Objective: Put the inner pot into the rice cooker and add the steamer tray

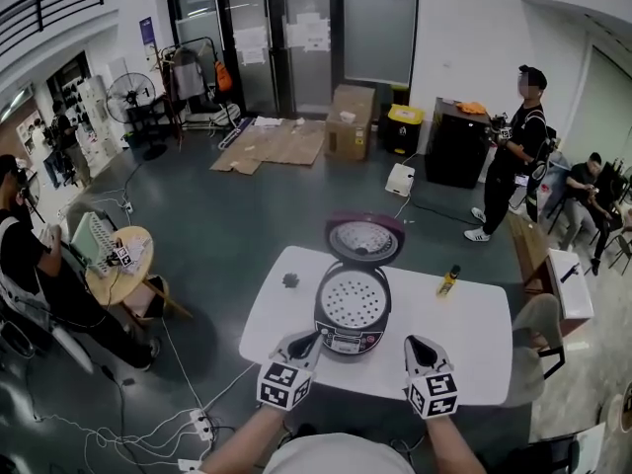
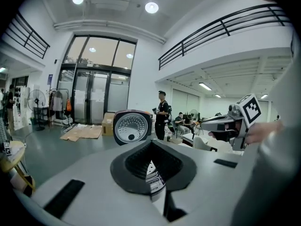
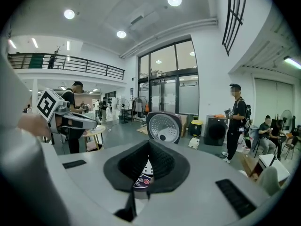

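Both the left tongs (image 1: 307,344) and the right tongs (image 1: 416,345) are pressed fully together with nothing between them, hovering just in front of the rice cooker (image 1: 348,336) on the white bench (image 1: 474,329). The perforated steamer tray (image 1: 353,298) sits in its mouth, hiding any inner pot, and the lid (image 1: 363,239) stands open. A careless sweep could bump the cooker, or a crookedly seated tray could stop the lid closing
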### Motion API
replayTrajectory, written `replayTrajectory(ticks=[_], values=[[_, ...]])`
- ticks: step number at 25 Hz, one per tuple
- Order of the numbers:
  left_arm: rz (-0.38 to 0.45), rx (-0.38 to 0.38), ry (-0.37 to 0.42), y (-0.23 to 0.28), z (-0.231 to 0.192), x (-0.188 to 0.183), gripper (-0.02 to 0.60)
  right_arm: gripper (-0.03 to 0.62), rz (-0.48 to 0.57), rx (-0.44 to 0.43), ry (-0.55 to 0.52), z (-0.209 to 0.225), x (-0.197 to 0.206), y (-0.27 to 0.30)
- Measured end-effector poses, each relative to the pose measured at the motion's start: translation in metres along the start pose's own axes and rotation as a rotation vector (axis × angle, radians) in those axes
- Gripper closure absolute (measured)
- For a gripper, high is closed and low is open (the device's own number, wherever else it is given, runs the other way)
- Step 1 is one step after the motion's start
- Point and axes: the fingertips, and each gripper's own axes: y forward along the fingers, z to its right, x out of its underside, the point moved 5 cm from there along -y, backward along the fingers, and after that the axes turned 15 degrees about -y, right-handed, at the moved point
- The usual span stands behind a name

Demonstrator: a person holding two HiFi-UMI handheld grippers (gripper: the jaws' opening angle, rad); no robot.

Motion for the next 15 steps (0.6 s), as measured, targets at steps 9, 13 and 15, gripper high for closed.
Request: replayTrajectory(ticks=[9,13,15], values=[[0.001,0.025,0.006,-0.009,-0.028,-0.003,0.568,0.583,-0.003,0.043,0.019,-0.006,-0.001,0.003],[0.002,0.031,0.002,-0.004,-0.028,-0.010,0.568,0.583,0.002,0.054,0.028,0.000,-0.007,0.003],[0.002,0.034,-0.003,-0.003,-0.028,-0.008,0.568,0.583,0.000,0.055,0.031,-0.002,-0.005,0.002]])
